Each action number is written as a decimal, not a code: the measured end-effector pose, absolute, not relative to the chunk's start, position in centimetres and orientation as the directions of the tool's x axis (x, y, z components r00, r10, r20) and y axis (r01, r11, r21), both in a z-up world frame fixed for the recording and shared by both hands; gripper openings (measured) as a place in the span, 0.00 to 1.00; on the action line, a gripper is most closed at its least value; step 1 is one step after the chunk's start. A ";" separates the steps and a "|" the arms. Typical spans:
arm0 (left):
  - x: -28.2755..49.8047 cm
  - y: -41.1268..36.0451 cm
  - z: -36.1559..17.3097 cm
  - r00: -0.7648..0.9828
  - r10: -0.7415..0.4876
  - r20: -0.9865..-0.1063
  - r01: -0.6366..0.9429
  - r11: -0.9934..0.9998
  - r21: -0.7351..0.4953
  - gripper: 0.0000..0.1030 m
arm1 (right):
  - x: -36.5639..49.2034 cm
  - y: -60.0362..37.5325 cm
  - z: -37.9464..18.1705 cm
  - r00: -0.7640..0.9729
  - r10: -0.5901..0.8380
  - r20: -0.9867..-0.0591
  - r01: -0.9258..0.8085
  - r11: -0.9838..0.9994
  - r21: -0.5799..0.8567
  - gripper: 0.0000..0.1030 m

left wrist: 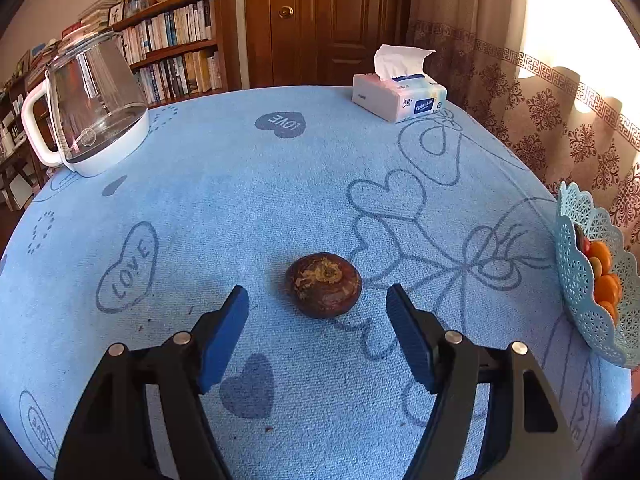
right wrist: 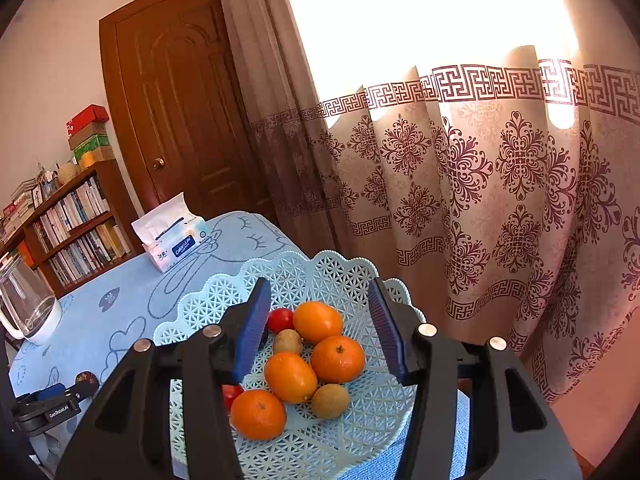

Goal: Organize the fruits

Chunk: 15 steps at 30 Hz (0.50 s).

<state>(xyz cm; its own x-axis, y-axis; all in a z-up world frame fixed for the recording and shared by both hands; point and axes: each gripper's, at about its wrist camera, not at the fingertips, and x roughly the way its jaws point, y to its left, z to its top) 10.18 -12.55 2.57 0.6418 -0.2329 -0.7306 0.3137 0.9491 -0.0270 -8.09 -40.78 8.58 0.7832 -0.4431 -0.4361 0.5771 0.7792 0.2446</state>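
Observation:
A dark brown round fruit (left wrist: pixel 323 285) lies on the blue tablecloth, just ahead of my left gripper (left wrist: pixel 318 300), which is open and empty with its fingers either side of it, apart from it. The same fruit (right wrist: pixel 86 380) shows at the lower left of the right wrist view, beside the left gripper's fingers. A pale blue lattice fruit basket (right wrist: pixel 344 276) holds several oranges (right wrist: pixel 337 359), kiwis (right wrist: pixel 330 401) and small red fruits (right wrist: pixel 280 319). My right gripper (right wrist: pixel 318 322) is open and empty above the basket. The basket also shows in the left wrist view (left wrist: pixel 576 276).
A glass kettle on a white base (left wrist: pixel 94 100) stands at the far left of the table. A tissue pack (left wrist: pixel 398 96) sits at the far edge. A bookshelf (left wrist: pixel 176 48), a wooden door and patterned curtains (right wrist: pixel 480 184) surround the table.

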 end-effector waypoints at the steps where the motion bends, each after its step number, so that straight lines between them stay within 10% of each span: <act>1: 10.7 -12.5 2.3 0.629 -0.232 -0.742 0.311 0.950 -0.034 0.63 | -8.1 -40.8 8.5 0.783 -0.441 -0.438 0.577 0.779 0.246 0.51; 15: 11.0 -14.0 2.2 0.595 -0.271 -0.757 0.335 0.939 -0.073 0.43 | -7.7 -41.1 8.1 0.778 -0.435 -0.453 0.582 0.772 0.258 0.51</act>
<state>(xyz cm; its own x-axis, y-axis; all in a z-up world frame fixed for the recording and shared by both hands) 11.03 -14.04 2.20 0.5949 -0.2714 -0.7566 0.3355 0.9392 -0.0731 -7.74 -41.11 8.08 0.7781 -0.4354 -0.4527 0.5816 0.7716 0.2577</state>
